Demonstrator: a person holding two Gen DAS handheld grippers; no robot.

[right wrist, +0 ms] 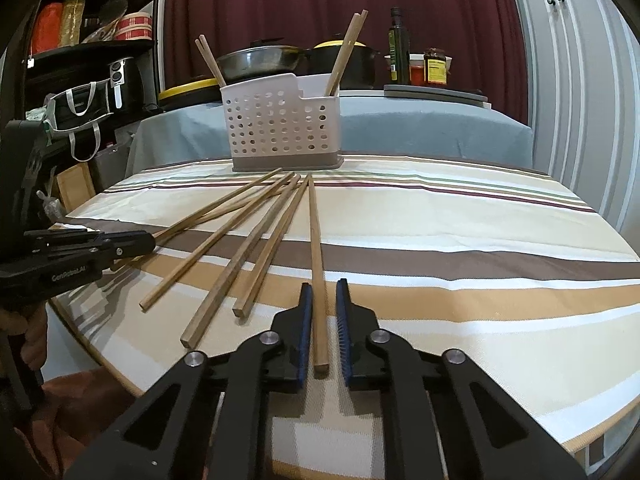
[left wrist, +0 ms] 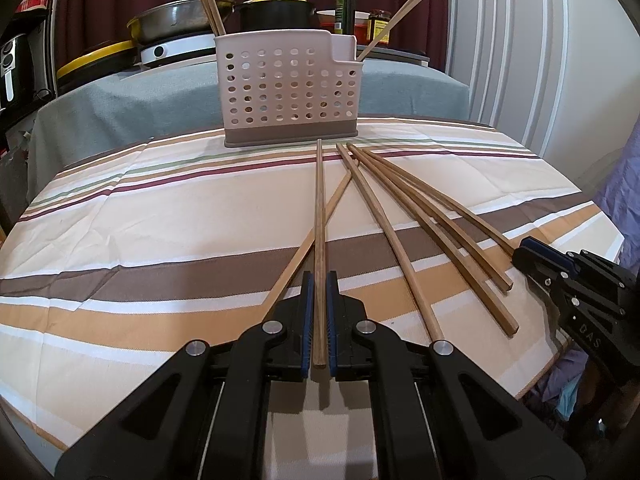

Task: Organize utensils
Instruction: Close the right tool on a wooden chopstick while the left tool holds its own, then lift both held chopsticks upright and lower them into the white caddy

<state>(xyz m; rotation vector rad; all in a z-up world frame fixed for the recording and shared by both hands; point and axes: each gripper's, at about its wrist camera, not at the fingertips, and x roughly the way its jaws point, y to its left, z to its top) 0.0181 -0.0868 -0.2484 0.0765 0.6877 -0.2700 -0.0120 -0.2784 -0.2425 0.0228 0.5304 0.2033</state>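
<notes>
A: Left tongs (left wrist: 320, 320)?
B: Drawn in close on both sides of the left stick (left wrist: 319, 220), near its butt end. Clamped or just flanking, cannot tell.
A: Right tongs (right wrist: 322, 328)?
B: Apart, straddling the butt of the right stick (right wrist: 314, 240), with a clear gap on one side. Not gripped yet.
A: Why the butt ends?
B: Probably to leave the thin tips free to drop into the caddy (left wrist: 288, 92).
A: And the rest?
B: 4 more sticks (left wrist: 424, 220) fanned flat on the striped worktop (left wrist: 160, 220), tips bunched just before the caddy, 1 crossing under the left stick. 2 pairs already standing in the caddy, leaning outward at either end.
A: Risk?
B: Likely nudging that crossing stick on the lift.
</notes>
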